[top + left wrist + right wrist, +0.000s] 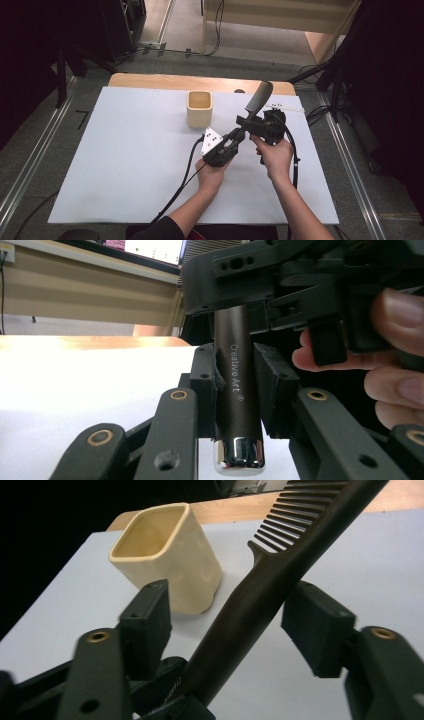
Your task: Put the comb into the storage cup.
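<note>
Here the left gripper [235, 390] clamps the handle end of a dark brown plastic comb [257, 102], while the right gripper [235, 622] straddles its shaft with jaws apart. The comb's long axis tilts up and away, its teeth end just right of the cream square ceramic cup [199, 108], nearer the right gripper.

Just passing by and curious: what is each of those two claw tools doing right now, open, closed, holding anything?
Left gripper: shut on the comb, at its handle end.
Right gripper: open, jaws apart on either side of the comb's handle.

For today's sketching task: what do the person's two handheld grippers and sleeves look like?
Both grippers are black. The left gripper carries a grey three-cornered plate and trails a black cable. The right gripper trails another. Brass-ringed pivots dot the linkages. Forearms are bare below a dark sleeve.
</note>
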A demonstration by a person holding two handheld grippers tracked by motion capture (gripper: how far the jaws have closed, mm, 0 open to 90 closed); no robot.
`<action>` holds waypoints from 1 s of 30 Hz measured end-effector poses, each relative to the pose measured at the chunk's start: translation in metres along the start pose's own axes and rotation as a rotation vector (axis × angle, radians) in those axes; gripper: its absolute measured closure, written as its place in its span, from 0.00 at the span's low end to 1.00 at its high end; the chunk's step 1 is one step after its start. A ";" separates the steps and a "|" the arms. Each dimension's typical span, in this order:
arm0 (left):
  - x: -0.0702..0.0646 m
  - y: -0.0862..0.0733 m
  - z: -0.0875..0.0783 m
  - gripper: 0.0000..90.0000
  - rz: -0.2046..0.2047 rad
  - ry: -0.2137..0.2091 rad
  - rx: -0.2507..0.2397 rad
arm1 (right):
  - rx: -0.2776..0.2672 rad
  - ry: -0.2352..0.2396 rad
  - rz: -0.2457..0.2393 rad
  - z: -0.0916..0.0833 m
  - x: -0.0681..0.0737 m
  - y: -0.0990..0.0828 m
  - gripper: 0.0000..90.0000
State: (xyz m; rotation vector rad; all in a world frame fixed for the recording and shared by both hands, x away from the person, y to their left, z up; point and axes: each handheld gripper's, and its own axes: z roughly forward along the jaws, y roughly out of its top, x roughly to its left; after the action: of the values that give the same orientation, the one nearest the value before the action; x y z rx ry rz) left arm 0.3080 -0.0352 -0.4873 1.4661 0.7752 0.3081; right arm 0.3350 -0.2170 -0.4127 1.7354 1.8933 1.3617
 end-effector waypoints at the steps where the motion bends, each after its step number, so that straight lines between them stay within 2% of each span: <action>1: -0.001 0.000 0.001 0.81 -0.001 0.001 -0.002 | 0.000 0.001 0.016 0.001 0.000 0.000 0.41; 7: -0.002 -0.002 0.002 0.81 0.003 0.002 -0.001 | -0.004 0.001 0.089 0.000 -0.003 0.002 0.51; 16: -0.004 -0.003 0.001 0.81 0.011 -0.001 -0.012 | -0.002 -0.011 0.092 0.001 -0.004 0.002 0.59; 22: -0.005 -0.003 0.000 0.81 0.015 -0.004 -0.016 | -0.006 0.001 0.122 0.001 -0.007 0.001 0.67; 30: -0.005 -0.004 -0.002 0.81 0.015 -0.007 -0.013 | 0.003 0.034 0.163 0.000 -0.008 0.000 0.70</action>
State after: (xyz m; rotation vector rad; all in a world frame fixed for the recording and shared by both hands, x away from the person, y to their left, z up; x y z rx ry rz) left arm 0.3023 -0.0375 -0.4899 1.4604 0.7559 0.3185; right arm 0.3371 -0.2243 -0.4154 1.9171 1.8054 1.4533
